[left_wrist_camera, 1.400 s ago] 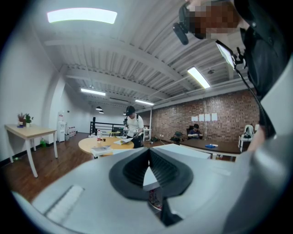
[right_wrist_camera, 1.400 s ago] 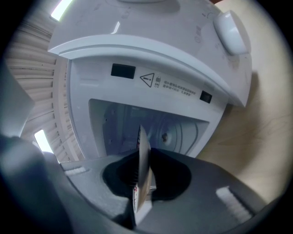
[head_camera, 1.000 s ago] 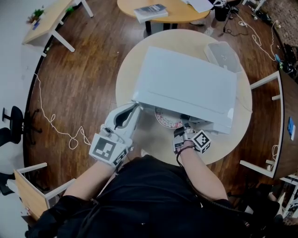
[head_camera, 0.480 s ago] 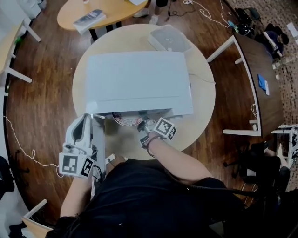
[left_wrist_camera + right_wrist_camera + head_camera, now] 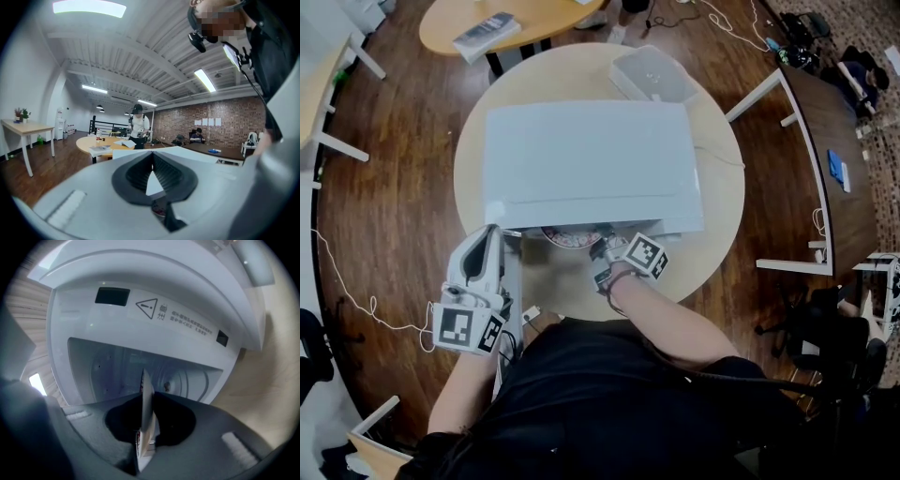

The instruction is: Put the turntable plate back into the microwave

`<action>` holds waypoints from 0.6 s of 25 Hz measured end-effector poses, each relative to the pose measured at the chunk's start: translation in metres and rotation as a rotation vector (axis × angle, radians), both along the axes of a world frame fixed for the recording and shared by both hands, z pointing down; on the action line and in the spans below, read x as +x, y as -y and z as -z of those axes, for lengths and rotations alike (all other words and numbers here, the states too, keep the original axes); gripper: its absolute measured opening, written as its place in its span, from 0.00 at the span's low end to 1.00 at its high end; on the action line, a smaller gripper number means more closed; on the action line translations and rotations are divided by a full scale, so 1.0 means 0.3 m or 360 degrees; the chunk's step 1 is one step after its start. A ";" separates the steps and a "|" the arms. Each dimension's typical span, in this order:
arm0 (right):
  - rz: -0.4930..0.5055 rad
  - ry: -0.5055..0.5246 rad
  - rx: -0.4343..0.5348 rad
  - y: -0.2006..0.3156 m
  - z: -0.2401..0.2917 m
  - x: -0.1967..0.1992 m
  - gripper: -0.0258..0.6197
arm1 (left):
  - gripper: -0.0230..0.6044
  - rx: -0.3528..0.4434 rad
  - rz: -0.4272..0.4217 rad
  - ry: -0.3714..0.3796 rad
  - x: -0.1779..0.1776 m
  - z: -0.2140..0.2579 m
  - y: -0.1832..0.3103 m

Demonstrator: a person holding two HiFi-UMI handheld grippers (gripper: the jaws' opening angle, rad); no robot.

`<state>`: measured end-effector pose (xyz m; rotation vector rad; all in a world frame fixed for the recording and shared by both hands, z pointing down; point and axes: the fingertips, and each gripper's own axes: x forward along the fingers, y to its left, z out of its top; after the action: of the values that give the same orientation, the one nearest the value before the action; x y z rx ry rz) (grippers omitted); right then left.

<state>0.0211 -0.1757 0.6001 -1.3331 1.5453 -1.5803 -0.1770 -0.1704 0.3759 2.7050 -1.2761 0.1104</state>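
Pinching the turntable plate (image 5: 572, 237) by its near rim with the right tongs (image 5: 605, 248), right at the mouth of the microwave (image 5: 586, 164), part tucked under the front edge, part poking out over the round worktop (image 5: 722, 225). Holding the left tongs (image 5: 492, 234) pressed together and empty, just beside the open door (image 5: 514, 281) on the near left. Also spotting a clear tub (image 5: 652, 75) at the far right, behind the microwave. Pretty much same as half a second back: same pinch, same spot.

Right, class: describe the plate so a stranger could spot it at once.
Find the white microwave on the round wooden table. At its open front, the right gripper pinches a plate by the rim; it alone has a red patterned border.
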 end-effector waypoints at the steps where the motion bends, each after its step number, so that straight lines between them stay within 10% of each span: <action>1: -0.0007 -0.0003 0.0001 0.002 -0.002 0.004 0.09 | 0.04 0.0003 -0.0004 0.0002 0.005 -0.001 0.000; 15: -0.0066 0.0019 -0.0011 0.042 -0.026 -0.019 0.09 | 0.04 0.0051 -0.0023 0.0084 0.030 -0.016 0.039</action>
<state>0.0154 -0.1882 0.6080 -1.3490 1.4968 -1.5666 -0.1679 -0.1821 0.3807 2.7560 -1.2836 0.1653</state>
